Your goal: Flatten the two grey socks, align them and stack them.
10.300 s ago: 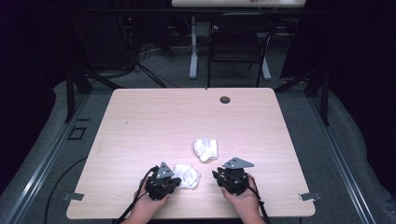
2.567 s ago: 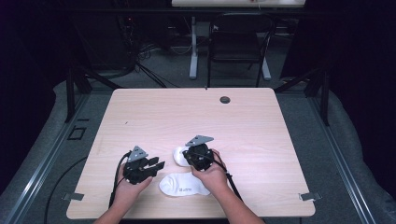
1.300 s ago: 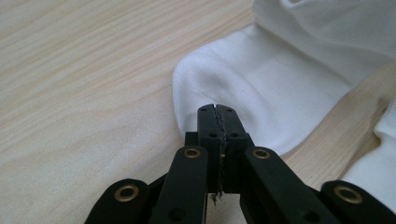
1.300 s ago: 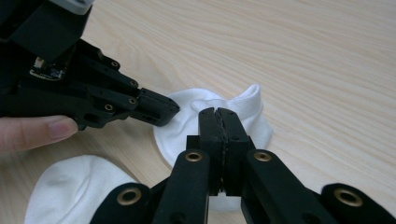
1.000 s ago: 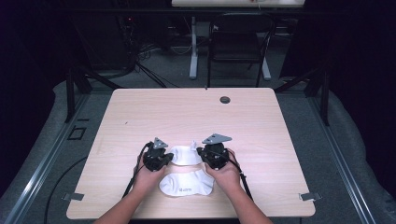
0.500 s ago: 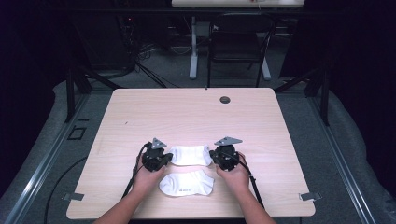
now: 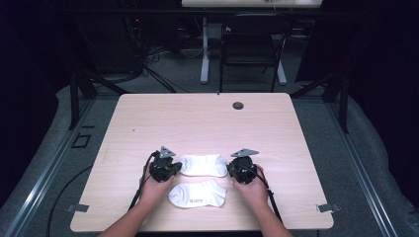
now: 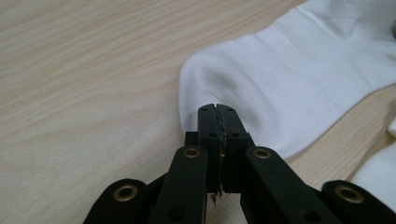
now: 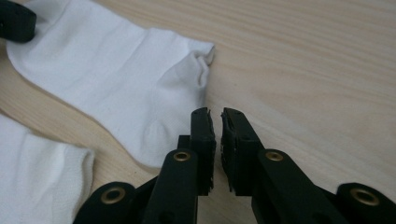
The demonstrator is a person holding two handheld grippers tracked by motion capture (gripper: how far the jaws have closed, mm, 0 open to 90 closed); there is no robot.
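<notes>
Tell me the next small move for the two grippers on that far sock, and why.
Probably open the left gripper and lift it away. The far sock already lies flat and stretched out, parallel to the near sock. The right gripper has its jaws slightly apart just beside the sock's edge, holding nothing, while the left one's jaws are closed at the other end, seemingly pinching the fabric.

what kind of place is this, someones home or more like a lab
Likely a lab or recording workroom, not a home: a bare wooden table on a grey floor, dark curtained surroundings, loose cables and a chair behind.
</notes>
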